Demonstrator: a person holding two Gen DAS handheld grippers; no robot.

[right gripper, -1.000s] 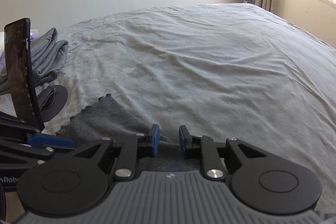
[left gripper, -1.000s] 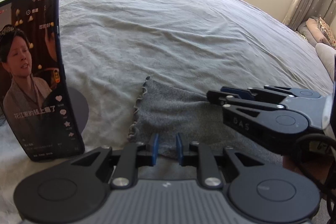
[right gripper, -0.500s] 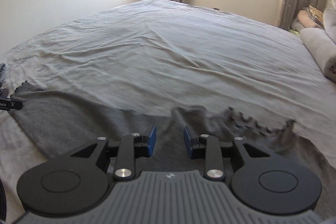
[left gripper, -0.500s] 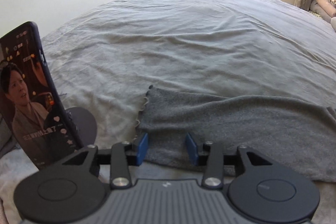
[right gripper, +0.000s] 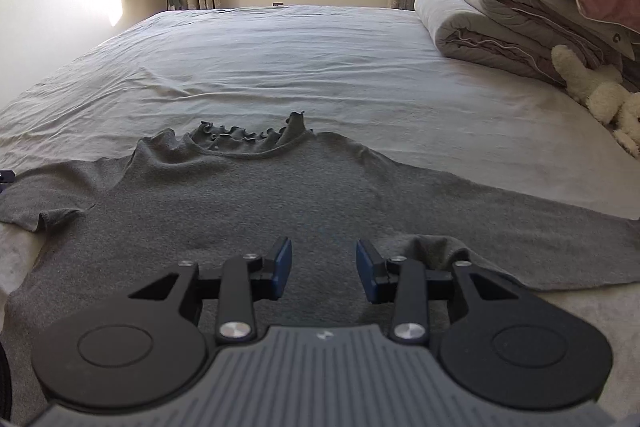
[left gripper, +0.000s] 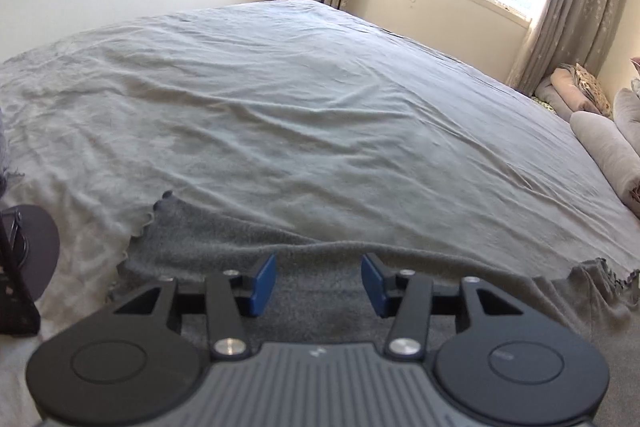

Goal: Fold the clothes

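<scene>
Bedsheet (right gripper: 320, 67) bare beyond sweater (right gripper: 320, 195)

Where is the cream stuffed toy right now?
In the right wrist view, the cream stuffed toy lies at the far right on the grey bed sheet, against the folded grey quilts.

1. Left tongs (left gripper: 318, 285): two black arms, each tipped with a blue pad; one silver screw at the base of each arm, smaller screws nearer the tips.
2. Behind the arms, two round black discs flank a grey ribbed housing with a small pale mark at its centre.
3. Right tongs (right gripper: 323, 270): same build, with blue pads, black linkage, silver screws and grey ribbed body.
4. Black cable at the lower left edge of the right wrist view.
</scene>
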